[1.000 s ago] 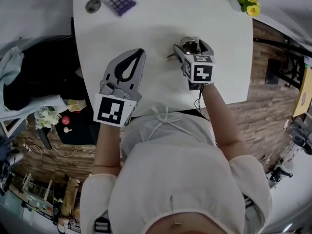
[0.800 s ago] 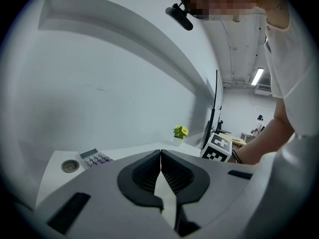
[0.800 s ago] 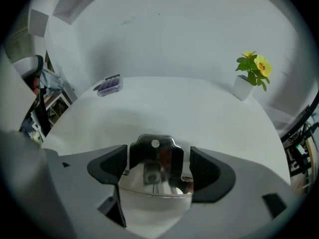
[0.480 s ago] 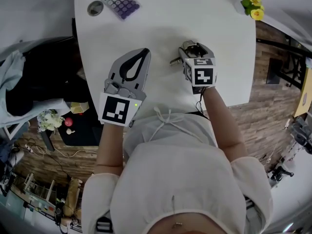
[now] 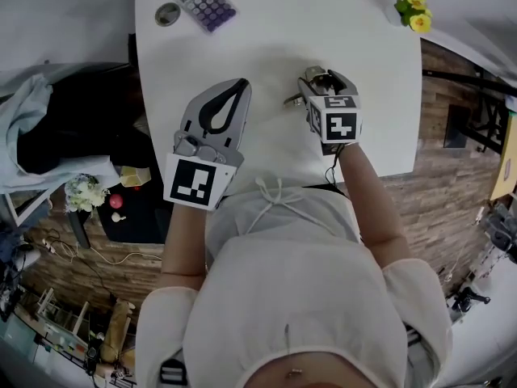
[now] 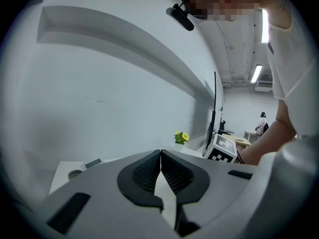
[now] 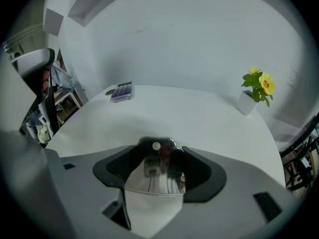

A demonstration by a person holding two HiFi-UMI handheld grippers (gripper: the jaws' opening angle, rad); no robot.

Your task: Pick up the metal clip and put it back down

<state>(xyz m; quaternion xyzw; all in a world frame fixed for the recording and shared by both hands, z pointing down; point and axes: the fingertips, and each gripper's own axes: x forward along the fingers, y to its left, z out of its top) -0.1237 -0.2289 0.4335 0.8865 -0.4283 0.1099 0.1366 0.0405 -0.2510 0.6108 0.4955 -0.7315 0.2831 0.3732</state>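
Observation:
The shiny metal clip sits between the black pads of my right gripper, which is shut on it; its black end with a silver rivet pokes out past the fingertips. In the head view the right gripper is low over the white table, right of centre, and a thin wire handle of the metal clip juts out to its left. My left gripper rests beside it on the left, shut with nothing in it; in its own view the left gripper has its pads pressed together.
A purple calculator and a small round metal object lie at the far left corner. A small pot of yellow flowers stands at the far right corner. A black bag and clutter sit off the table's left side.
The right jaws have drawn in onto the clip. The left gripper has edged forward on the table. Both hands otherwise stay put.

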